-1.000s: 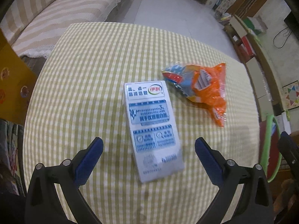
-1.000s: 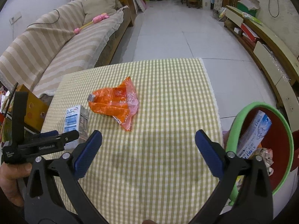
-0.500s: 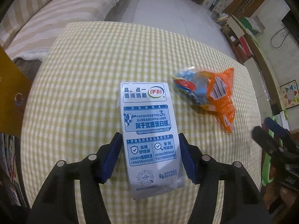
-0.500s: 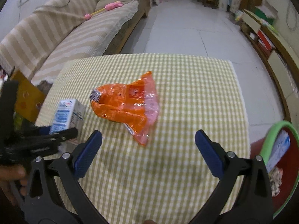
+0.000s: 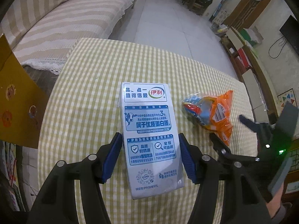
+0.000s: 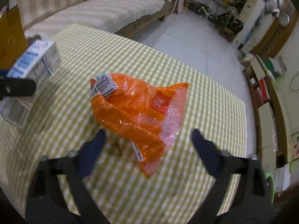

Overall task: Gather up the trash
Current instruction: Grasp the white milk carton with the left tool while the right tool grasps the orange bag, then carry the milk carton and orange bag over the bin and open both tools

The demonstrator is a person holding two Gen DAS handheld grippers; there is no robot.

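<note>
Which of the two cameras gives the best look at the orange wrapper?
The right wrist view: the orange snack wrapper fills the middle, barcode and torn clear end visible. The left wrist view shows it small and off to the right, beside the milk carton.

We see a yellow-green and white checked tablecloth [image 5: 89, 112]. On it, our milk carton [image 5: 149, 134] is white with blue print and a red-and-green logo. The snack wrapper [image 6: 134, 112] is orange and clear pink with a red label. Beyond, the sofa cover [image 5: 65, 22] shows beige and cream stripes.

Right tongs [image 6: 147, 145] motion-blurred; milk carton [image 6: 31, 65] cut by left edge.
</note>
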